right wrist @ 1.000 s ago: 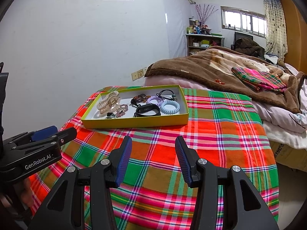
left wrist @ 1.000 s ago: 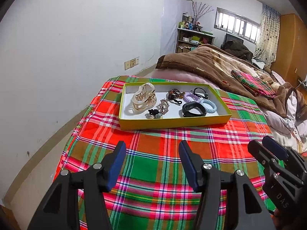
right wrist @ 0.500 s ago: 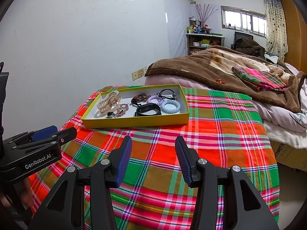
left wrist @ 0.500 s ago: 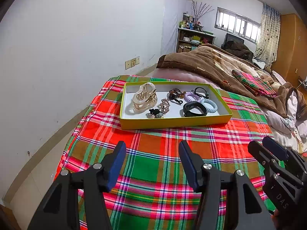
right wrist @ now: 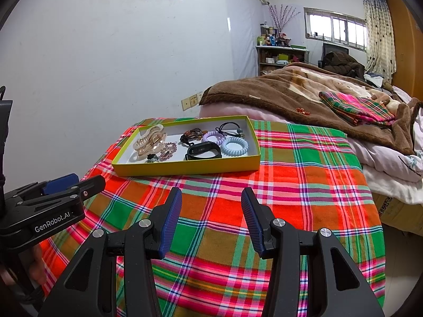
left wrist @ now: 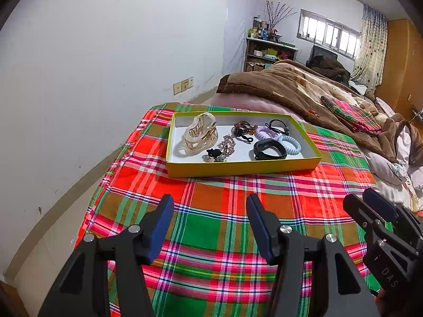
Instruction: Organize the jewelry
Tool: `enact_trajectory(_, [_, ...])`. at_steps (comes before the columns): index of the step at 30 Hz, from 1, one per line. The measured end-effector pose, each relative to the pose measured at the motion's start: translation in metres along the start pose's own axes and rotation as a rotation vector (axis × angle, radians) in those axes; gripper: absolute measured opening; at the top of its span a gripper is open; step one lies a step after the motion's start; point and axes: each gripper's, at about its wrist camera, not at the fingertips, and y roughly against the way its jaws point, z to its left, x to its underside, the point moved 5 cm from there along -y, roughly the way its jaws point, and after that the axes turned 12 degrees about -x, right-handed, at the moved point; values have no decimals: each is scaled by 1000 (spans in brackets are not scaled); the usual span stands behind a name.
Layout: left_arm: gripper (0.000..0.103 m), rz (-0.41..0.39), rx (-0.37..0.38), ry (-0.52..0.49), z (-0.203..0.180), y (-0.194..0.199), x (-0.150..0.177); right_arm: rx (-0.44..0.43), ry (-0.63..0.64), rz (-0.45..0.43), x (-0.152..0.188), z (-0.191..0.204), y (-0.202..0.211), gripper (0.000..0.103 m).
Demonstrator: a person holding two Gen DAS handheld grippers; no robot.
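Observation:
A shallow yellow box (left wrist: 238,169) (right wrist: 185,169) lies on a plaid cloth. In it lie a beige claw clip (left wrist: 199,134) (right wrist: 149,141), a pink beaded bracelet (left wrist: 228,144), a dark beaded bracelet (left wrist: 242,126), a purple coil tie (left wrist: 264,132), a pale blue coil tie (left wrist: 290,145) (right wrist: 234,146), a black wristband (left wrist: 269,150) (right wrist: 203,152) and a black hair tie (left wrist: 277,125). My left gripper (left wrist: 210,211) is open and empty, above the cloth short of the box. My right gripper (right wrist: 211,206) is open and empty, beside it on the right.
The plaid cloth (left wrist: 211,211) covers the bed end; the white wall (left wrist: 79,79) runs along the left. A brown blanket (right wrist: 290,97) and a folded plaid cloth (right wrist: 357,108) lie beyond the box. Bedding is piled at the right.
Both grippers have stayed open and nearly still. The left wrist view has shifted slightly, so the box sits a touch farther right.

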Motion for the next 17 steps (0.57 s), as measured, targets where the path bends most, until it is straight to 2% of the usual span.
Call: enact_trajectory(17, [59,9,3,10,2,-1,0,1,-1,2,-1,0,-1,48])
